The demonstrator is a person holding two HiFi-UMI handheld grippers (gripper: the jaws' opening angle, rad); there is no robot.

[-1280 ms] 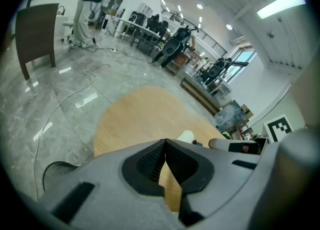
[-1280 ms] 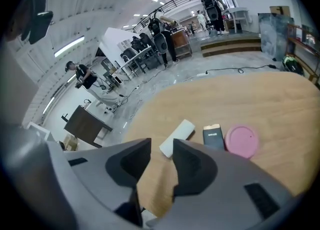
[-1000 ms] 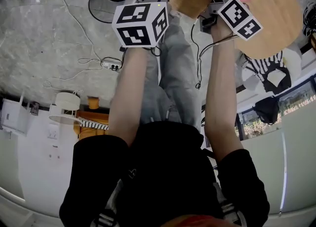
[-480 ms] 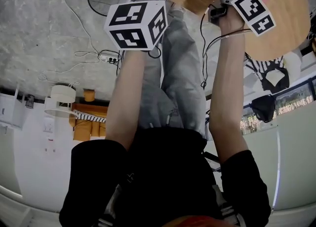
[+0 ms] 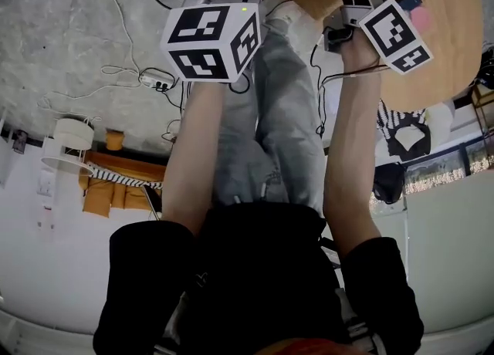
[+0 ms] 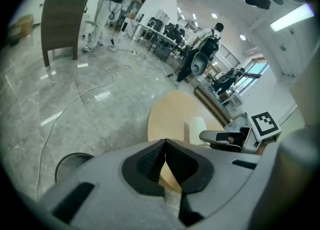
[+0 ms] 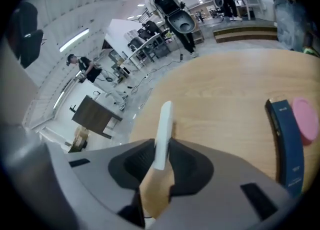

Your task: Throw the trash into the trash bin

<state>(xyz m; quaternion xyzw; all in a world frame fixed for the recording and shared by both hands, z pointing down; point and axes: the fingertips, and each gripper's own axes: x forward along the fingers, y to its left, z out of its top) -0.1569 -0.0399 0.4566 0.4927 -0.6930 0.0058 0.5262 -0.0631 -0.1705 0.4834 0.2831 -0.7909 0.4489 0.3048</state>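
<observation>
Head view shows a round wooden table on grey marble floor.

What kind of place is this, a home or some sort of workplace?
Probably an open-plan office or lab. A polished grey stone floor with a power strip lying on it runs to rows of desks under ceiling strip lights, and a round wooden table stands in front.

Left gripper closed; right gripper just closing.
</observation>
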